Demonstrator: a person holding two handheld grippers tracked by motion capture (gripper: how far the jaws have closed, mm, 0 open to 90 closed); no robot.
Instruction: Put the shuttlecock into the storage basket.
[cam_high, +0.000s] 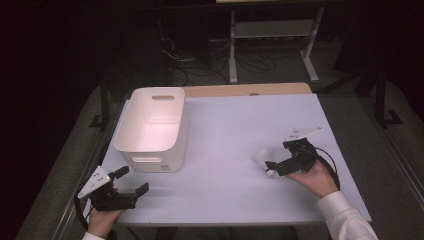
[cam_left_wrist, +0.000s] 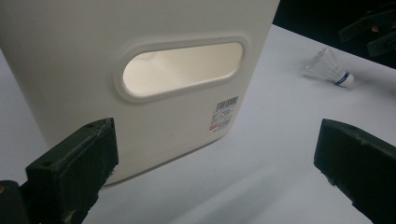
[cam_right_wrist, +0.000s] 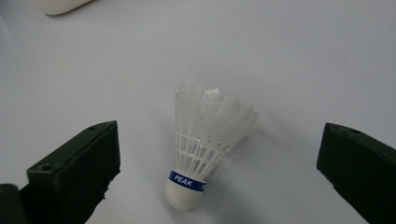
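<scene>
A white feather shuttlecock (cam_high: 263, 162) with a blue band lies on the white table, right of centre. My right gripper (cam_high: 276, 158) stands open around it. In the right gripper view the shuttlecock (cam_right_wrist: 205, 135) lies between the two black jaws, cork end toward the camera, touching neither jaw. A white bin (cam_high: 152, 127) with slot handles stands at the left. My left gripper (cam_high: 134, 180) is open just in front of the bin's near wall (cam_left_wrist: 140, 56), with nothing between its jaws. From the left gripper view the shuttlecock (cam_left_wrist: 329, 70) lies far off to the right.
The table top (cam_high: 235, 200) has a bare wooden strip (cam_high: 245, 90) along its far edge. Beyond it are a dark floor, cables and a white metal frame (cam_high: 272, 35). A corner of the bin (cam_right_wrist: 58, 4) sits at the top left of the right gripper view.
</scene>
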